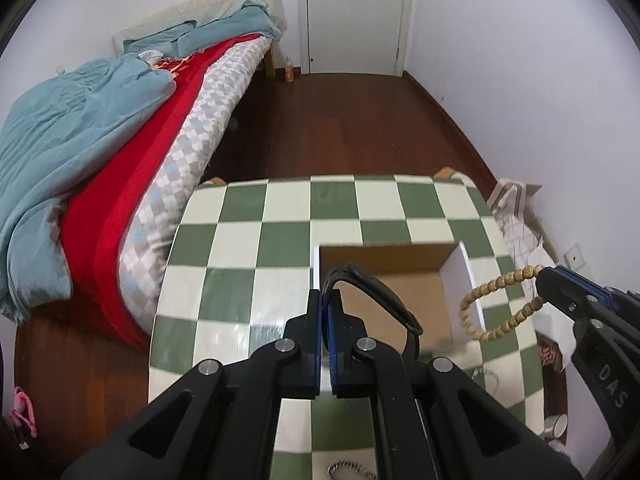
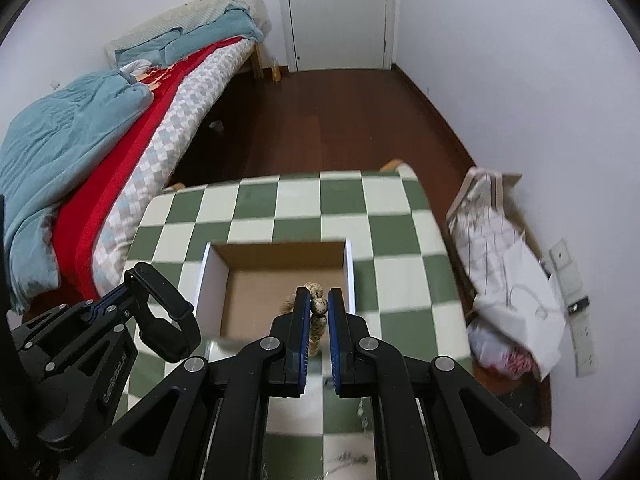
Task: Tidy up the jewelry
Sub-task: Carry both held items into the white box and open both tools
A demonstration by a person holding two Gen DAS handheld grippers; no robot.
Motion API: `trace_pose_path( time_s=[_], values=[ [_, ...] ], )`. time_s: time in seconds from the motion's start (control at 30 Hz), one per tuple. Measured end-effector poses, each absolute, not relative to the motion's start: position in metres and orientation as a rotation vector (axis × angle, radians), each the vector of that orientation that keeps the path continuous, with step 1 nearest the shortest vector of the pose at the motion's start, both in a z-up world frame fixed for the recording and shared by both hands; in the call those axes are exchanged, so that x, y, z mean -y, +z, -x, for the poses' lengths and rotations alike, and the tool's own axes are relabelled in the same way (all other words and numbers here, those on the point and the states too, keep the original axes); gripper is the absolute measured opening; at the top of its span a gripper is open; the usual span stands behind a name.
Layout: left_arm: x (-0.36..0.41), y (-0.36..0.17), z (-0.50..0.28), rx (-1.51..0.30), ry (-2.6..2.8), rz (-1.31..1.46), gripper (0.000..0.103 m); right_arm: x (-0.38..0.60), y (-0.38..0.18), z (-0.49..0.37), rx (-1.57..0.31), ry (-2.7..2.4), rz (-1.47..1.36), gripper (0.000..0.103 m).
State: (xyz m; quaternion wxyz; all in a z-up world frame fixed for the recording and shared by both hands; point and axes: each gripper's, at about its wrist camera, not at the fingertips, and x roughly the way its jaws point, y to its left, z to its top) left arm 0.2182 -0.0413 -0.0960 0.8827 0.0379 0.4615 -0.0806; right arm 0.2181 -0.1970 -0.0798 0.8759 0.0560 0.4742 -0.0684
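Note:
An open cardboard box with white sides sits on the green and white checked table. My left gripper is shut on a black wristband and holds it over the box's left edge. My right gripper is shut on a tan beaded bracelet above the box. In the left wrist view the bracelet hangs as a loop from the right gripper by the box's right wall. In the right wrist view the left gripper holds the wristband left of the box.
A silver chain lies on the table's near edge. A bed with blue and red covers stands to the left. White bags lie on the floor by the right wall. A door is at the back.

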Motion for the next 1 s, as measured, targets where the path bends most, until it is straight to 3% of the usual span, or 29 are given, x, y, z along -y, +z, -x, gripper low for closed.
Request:
trace_pose_path(
  time_s=[0.2, 0.67, 0.87, 1.0],
  values=[
    [0.047, -0.108, -0.251, -1.005, -0.184, -0.038, 0.000, 0.207, -0.092, -0.257, -1.017, -0.146, -0.122, 0.009],
    [0.060, -0.192, -0.317, -1.257, -0.247, 0.062, 0.001, 0.230, -0.182, -0.323, -1.186, -0.072, -0.274, 0.009],
    [0.061, -0.208, -0.330, -1.332, -0.257, 0.092, 0.008, 0.224, -0.190, -0.332, -1.217, -0.025, -0.303, 0.010],
    [0.059, -0.203, -0.334, -1.328, -0.236, 0.096, 0.021, 0.221, -0.195, -0.333, -1.266, -0.010, -0.311, 0.012]
  ],
)
